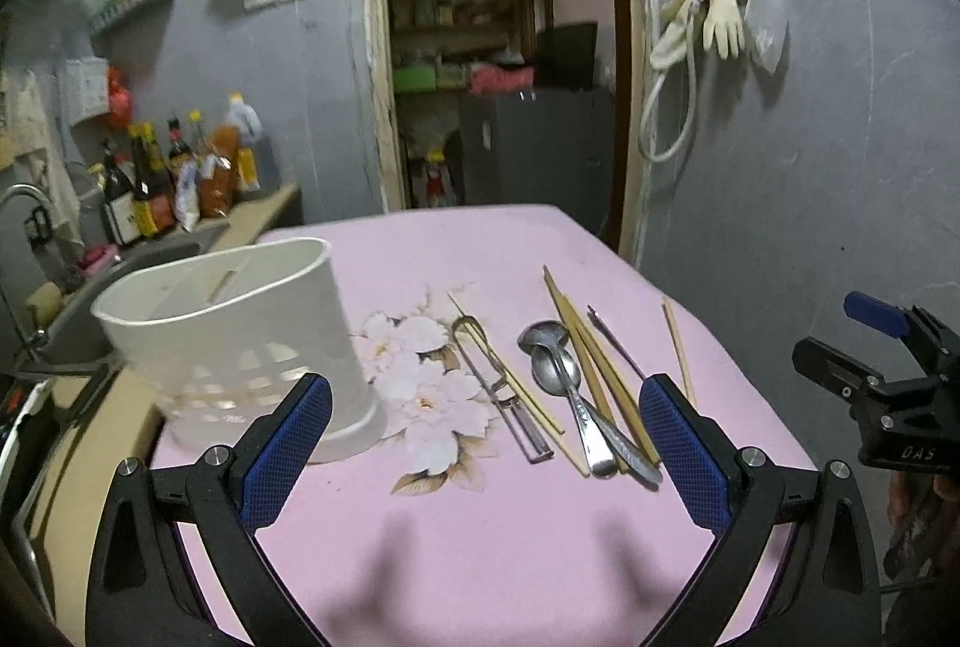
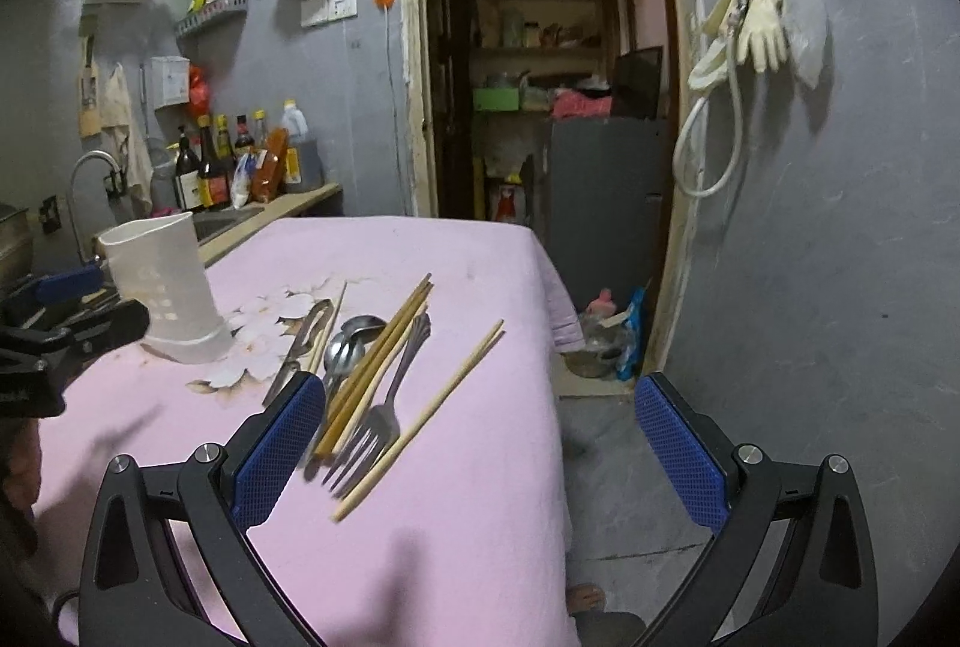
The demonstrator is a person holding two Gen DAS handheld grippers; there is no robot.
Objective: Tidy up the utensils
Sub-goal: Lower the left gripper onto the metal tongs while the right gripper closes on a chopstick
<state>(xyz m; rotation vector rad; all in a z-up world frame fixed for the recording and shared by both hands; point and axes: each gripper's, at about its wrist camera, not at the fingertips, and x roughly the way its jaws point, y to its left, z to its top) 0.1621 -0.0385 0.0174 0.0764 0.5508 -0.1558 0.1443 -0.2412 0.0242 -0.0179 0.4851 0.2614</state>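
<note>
Both grippers wide open above the pink flowered tablecloth (image 1: 510, 527)

The left gripper (image 1: 486, 443) and right gripper (image 2: 480, 449) hold nothing; the white plastic utensil holder (image 1: 240, 335) stands upright at the table's left edge, and the steel spoons (image 1: 555, 365), fork (image 2: 378, 425) and wooden chopsticks (image 2: 420, 419) lie loose near the right edge

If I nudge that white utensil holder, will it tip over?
Probably fairly easily. The white utensil holder is tall, looks like thin perforated plastic, and appears empty, so likely light. It stands on soft pink cloth, which may drag its base rather than let it slide.
</note>
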